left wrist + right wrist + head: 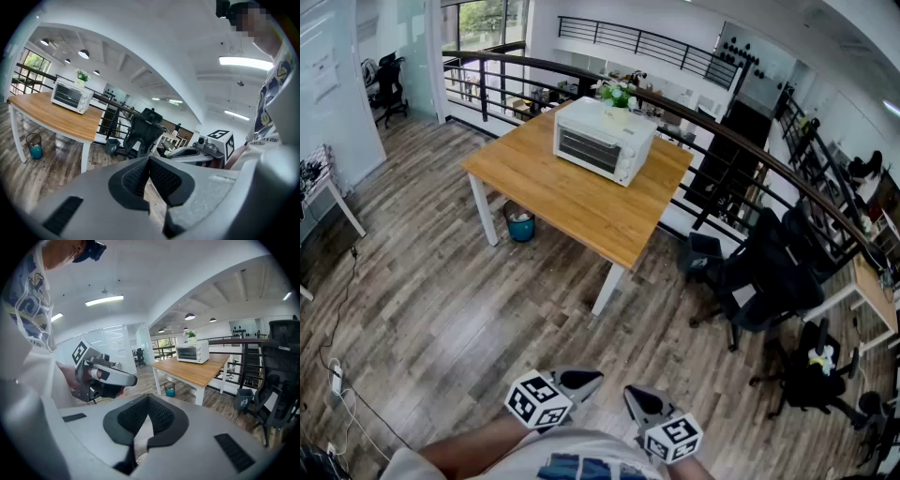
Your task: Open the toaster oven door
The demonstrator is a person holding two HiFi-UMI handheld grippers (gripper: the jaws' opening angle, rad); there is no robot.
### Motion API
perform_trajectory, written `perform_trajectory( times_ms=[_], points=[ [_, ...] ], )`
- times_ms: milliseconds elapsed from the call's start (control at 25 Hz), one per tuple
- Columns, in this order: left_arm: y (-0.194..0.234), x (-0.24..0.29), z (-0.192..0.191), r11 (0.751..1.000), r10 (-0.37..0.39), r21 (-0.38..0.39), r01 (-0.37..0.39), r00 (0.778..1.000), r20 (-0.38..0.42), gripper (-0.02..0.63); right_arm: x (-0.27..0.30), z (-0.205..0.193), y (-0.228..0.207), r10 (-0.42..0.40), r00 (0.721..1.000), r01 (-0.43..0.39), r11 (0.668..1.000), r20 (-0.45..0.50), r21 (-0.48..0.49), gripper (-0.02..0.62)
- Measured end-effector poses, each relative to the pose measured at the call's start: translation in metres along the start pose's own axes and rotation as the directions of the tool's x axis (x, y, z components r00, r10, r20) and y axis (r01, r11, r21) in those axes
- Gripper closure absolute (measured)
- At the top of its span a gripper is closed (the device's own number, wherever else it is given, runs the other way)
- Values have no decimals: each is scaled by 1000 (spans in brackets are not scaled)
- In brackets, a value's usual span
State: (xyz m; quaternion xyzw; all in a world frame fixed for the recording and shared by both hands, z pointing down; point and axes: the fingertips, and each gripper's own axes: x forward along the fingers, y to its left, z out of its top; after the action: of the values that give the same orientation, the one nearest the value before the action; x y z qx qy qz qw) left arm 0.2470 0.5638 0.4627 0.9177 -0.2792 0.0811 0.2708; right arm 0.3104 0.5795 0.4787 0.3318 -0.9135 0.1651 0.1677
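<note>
Low, left claw (589, 379) beside right claw (635, 396).

Floor (441, 309) open to toaster oven (602, 141); chairs (759, 277) right.

A wooden counter with a white oven on it

The counter (581, 202) has a light brown top and white legs, and it stands on a grey-brown wooden floor (422, 309). A white toaster oven (602, 139) sits on the top, near the 1 o'clock end, with its door shut. A small green plant (616, 94) in a pot shows at the oven's far edge, on it or just behind it. A little blue bin (521, 226) stands on the floor at the counter's 8 o'clock side. Black chairs (750, 281) stand on the floor at 4 o'clock.
</note>
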Motion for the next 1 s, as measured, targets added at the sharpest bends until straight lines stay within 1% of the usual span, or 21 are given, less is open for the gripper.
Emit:
perform_trajectory(
  times_ms=[200,320,400,520,640,800,880,1000],
  points=[
    [66,-34,12,999,27,19,-27,1000,1,604,70,19,13,17,1000,-17,999,-5,-33,598],
    [96,-55,22,998,41,43,-41,999,5,604,104,30,19,13,1000,-14,999,-17,-34,598],
    [115,-70,23,997,52,58,-52,999,-4,603,128,38,24,11,1000,-11,999,-6,-31,597],
    [146,-87,21,996,77,49,-76,997,-16,603,159,52,33,17,1000,-17,1000,8,-24,593],
    [172,-89,22,995,101,24,-101,995,-14,603,179,63,36,29,999,-30,999,-15,-38,502],
    [202,-72,43,994,104,-26,-103,995,10,603,202,73,10,44,998,-46,998,-34,-33,524],
    [218,-61,58,993,116,-29,-115,993,18,603,215,77,-10,58,997,-59,998,-57,-17,549],
    [253,-41,82,988,154,-28,-154,988,21,595,243,91,-49,77,995,-78,996,-58,-31,586]
  ],
)
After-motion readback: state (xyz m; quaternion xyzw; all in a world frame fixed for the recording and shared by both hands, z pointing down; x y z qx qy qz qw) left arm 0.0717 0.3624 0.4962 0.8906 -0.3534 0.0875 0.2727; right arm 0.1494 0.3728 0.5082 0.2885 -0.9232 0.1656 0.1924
